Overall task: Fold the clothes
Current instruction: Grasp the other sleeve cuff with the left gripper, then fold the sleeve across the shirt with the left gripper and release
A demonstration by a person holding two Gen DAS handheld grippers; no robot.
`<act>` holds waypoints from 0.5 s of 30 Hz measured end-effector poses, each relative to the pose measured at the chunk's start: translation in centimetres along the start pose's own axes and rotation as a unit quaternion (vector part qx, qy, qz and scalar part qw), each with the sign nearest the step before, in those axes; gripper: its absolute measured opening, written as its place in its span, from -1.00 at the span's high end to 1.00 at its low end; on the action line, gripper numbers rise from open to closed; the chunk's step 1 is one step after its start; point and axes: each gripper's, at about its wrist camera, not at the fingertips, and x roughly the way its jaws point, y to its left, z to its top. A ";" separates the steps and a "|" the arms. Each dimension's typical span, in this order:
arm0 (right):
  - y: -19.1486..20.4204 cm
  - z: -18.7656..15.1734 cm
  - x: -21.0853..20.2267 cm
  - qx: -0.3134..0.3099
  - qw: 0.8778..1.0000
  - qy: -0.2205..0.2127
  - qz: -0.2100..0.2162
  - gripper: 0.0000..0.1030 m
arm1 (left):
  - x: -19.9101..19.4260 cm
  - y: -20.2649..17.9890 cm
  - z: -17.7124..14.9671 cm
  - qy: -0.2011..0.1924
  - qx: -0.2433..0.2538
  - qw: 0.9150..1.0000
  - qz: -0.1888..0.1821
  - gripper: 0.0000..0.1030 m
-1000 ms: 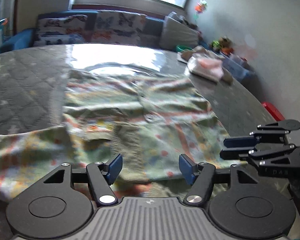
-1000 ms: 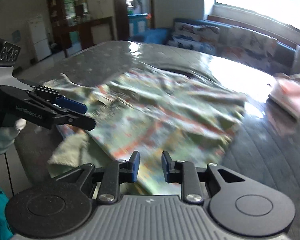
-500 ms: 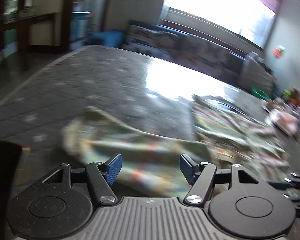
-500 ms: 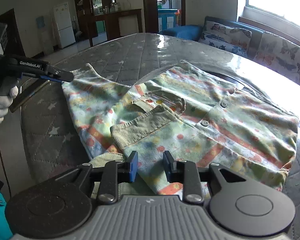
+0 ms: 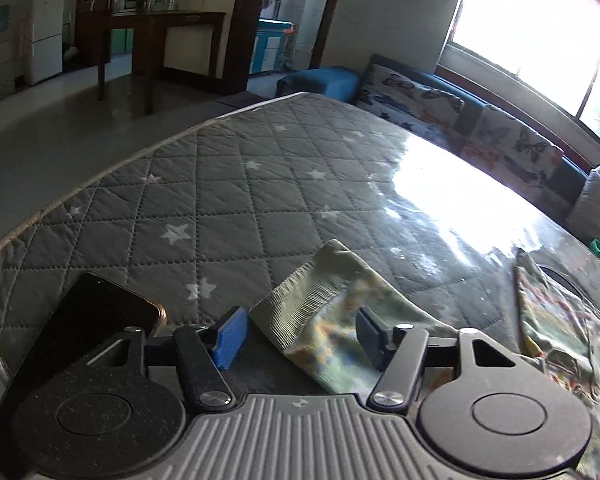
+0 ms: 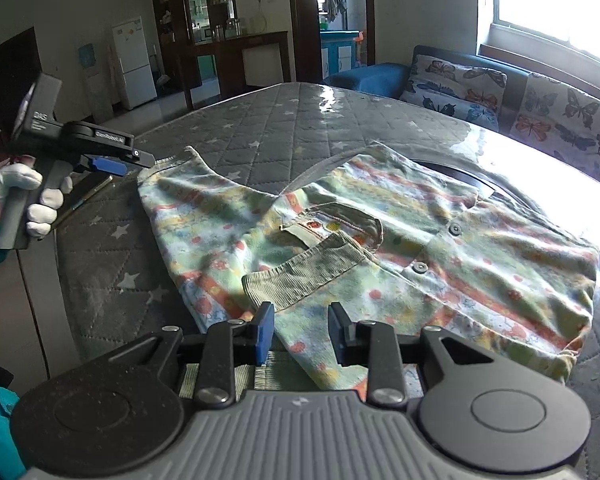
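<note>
One second back the left gripper (image 5: 298, 334) faced the pale-green patterned button shirt's (image 6: 380, 248) body; now, jaws closing, it straddles the ribbed sleeve cuff (image 5: 300, 300) at twelve o'clock, ready to fold, while the right gripper (image 6: 302, 334), jaws slightly apart, hovers over the hem.

A grey quilted, star-printed table (image 6: 260, 128) carries a spread patterned shirt (image 6: 380, 240); a dark phone (image 5: 88, 320) lies beside its sleeve.
</note>
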 end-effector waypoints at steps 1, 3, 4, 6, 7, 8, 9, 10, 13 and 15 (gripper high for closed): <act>-0.1 0.0 -0.1 0.002 1.000 0.000 -0.001 0.43 | 0.3 0.1 0.0 0.002 -0.004 1.000 0.001 -0.07; -0.3 -0.1 -0.1 0.007 1.000 0.000 -0.003 0.43 | 0.8 0.2 -0.1 0.007 -0.012 1.000 0.007 -0.02; -0.4 -0.3 -0.2 0.009 1.000 0.000 -0.005 0.43 | 1.2 0.4 -0.1 0.010 -0.016 1.000 0.009 -0.01; -0.5 -0.5 -0.4 0.014 1.000 -0.001 -0.007 0.43 | 1.3 0.4 -0.2 0.006 -0.023 1.000 0.014 0.02; -0.6 -0.6 -0.5 0.015 1.000 -0.001 -0.008 0.43 | 1.3 0.4 -0.1 0.003 -0.026 1.000 0.017 0.07; -0.7 -0.7 -0.6 0.017 1.000 -0.002 -0.009 0.42 | 1.4 0.5 -0.1 0.001 -0.029 0.999 0.020 0.13; -0.8 -0.7 -0.7 0.019 1.000 -0.003 -0.010 0.42 | 1.4 0.6 -0.1 0.000 -0.032 0.999 0.023 0.31; -0.9 -0.8 -0.9 0.021 1.000 -0.005 -0.012 0.40 | 1.4 0.7 -0.1 -0.002 -0.034 0.999 0.027 0.49; -1.1 -0.9 -1.3 0.027 0.999 -0.009 -0.015 0.39 | 1.5 1.3 0.0 -0.005 -0.049 0.999 0.022 0.68; -1.3 -1.0 -1.6 0.031 0.999 -0.013 -0.017 0.39 | 1.2 1.5 0.1 -0.007 -0.061 0.998 0.008 0.77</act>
